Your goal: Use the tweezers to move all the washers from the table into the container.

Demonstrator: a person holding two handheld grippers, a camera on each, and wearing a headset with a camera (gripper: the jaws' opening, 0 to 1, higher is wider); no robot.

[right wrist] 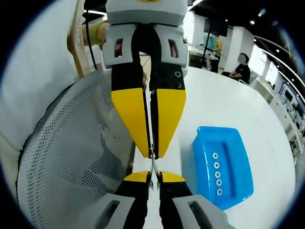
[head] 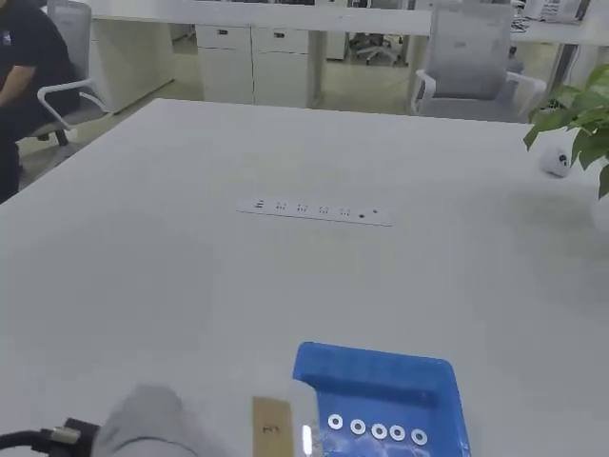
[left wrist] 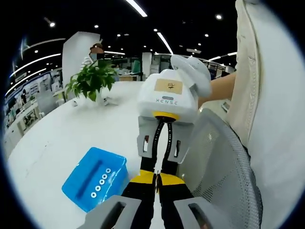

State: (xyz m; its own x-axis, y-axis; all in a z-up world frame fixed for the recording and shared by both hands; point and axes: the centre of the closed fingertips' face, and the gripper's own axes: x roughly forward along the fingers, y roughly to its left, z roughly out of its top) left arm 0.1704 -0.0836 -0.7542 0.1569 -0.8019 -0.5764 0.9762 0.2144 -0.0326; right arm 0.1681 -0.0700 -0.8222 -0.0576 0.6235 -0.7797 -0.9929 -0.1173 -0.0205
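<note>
A shallow blue plastic container sits on the white table, and five small silver ring washers lie in a straight row inside it. Just beside the container, over the table's edge, the left gripper and the right gripper point at each other, tip to tip. Each one's yellow-padded jaws are pressed together. A thin silvery sliver shows in the seam where the tips meet, too fine to say whether it is the tweezers. A grey mesh chair back is on the grippers' far side from the container. Farther up the table from the container, a white power strip is set in the tabletop, and a leafy green plant stands well off to its right.
</note>
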